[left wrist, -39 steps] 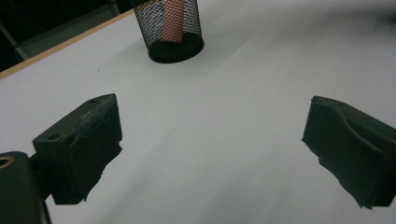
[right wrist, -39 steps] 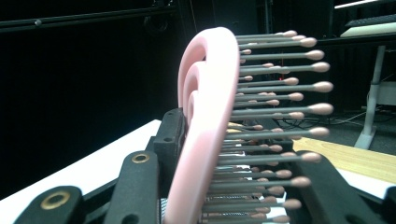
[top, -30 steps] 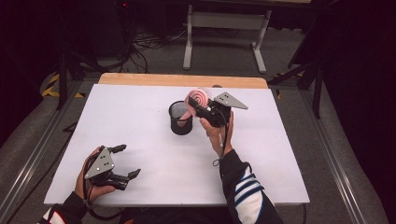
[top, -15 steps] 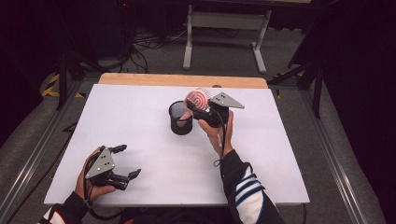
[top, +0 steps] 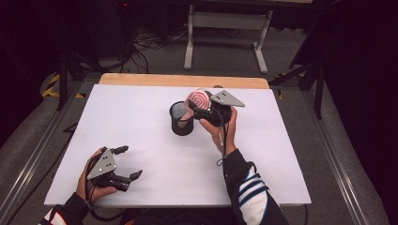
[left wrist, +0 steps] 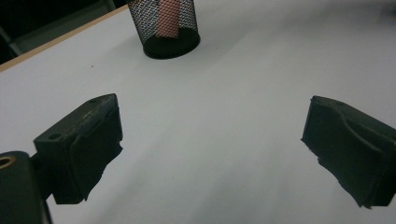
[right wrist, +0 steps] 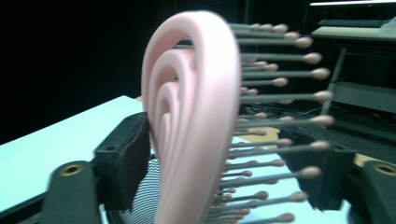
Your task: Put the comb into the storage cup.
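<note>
The black mesh cup stood upright a little toward twelve o'clock from the middle of the white table; through its mesh wall in the left gripper view I could see the pink handle of the hairbrush standing inside it, reaching down to the solid black base; nothing else showed in the cup. The brush head rose out of the cup's rim and leaned toward three o'clock, into my right gripper. It was a pale pink brush, its back moulded in concentric raised arches like nested loops; from the other face grey bristles with small pink ball tips stood out in rows, as the right gripper view showed close up. There its head sat between the two black jaws; these had just been opening, the left one lay just beside the brush's back, the right one stood behind the bristle tips, and I could not see either pad pressing, so I took the grip as released. My left gripper rested near the table's seven o'clock corner, well apart from the cup; its jaws stood wide apart with only bare table between them.
</note>
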Available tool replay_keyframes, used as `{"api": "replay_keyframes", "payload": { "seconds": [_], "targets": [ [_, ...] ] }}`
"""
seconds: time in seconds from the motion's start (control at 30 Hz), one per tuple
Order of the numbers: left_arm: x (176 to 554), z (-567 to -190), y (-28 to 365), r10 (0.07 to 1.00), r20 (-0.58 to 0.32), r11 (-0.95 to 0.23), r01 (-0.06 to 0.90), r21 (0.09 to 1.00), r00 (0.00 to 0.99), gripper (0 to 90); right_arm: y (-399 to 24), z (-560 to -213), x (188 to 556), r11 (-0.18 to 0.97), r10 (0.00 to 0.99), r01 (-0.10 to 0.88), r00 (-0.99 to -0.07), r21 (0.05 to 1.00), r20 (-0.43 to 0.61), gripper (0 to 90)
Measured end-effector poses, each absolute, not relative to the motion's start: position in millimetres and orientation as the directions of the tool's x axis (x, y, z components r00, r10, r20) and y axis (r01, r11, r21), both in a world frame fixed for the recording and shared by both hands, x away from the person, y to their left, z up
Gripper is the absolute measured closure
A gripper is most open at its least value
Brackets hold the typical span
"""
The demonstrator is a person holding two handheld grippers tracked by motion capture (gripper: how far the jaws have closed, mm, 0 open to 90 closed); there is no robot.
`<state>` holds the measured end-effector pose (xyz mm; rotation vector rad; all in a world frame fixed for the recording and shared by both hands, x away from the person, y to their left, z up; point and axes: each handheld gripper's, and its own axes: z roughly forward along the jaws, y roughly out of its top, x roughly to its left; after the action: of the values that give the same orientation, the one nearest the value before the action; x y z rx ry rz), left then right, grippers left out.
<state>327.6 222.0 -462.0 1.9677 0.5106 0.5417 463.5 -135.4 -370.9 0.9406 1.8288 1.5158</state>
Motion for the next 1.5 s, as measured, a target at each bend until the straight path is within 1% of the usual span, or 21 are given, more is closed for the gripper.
{"api": "replay_keyframes", "payload": {
  "seconds": [0.23,0.47,0.57,0.77,1.1,1.33,1.5],
  "targets": [
    [327.6,-462.4,221.5,0.562,0.151,-0.420,0.123,0.899,0.813,5.8,-135.6,-366.8,463.2,0.121,0.827,0.138,-0.562,0.983,-0.023,15.9],
    [327.7,-462.7,221.4,0.560,0.155,-0.424,0.121,0.897,0.814,5.8,-134.3,-365.1,462.5,0.143,0.838,0.126,-0.544,0.982,-0.052,4.5],
    [327.6,-462.7,221.3,0.560,0.156,-0.426,0.121,0.897,0.814,5.8,-132.6,-365.3,462.9,0.168,0.837,0.124,-0.541,0.978,-0.076,3.7],
    [327.6,-462.6,221.9,0.559,0.156,-0.425,0.120,0.897,0.814,5.7,-131.0,-363.6,461.5,0.183,0.827,0.110,-0.555,0.977,-0.092,2.2],
    [327.4,-462.3,221.9,0.559,0.157,-0.424,0.119,0.898,0.814,5.7,-131.4,-359.2,458.0,0.208,0.833,0.084,-0.538,0.974,-0.132,3.1],
    [327.7,-462.5,221.2,0.557,0.157,-0.427,0.119,0.896,0.815,5.7,-132.0,-354.7,455.2,0.231,0.823,0.065,-0.546,0.971,-0.160,3.2],
    [327.6,-462.4,220.8,0.556,0.158,-0.428,0.118,0.896,0.816,5.7,-132.8,-352.9,454.5,0.234,0.821,0.064,-0.548,0.970,-0.162,3.5]
  ]
}}
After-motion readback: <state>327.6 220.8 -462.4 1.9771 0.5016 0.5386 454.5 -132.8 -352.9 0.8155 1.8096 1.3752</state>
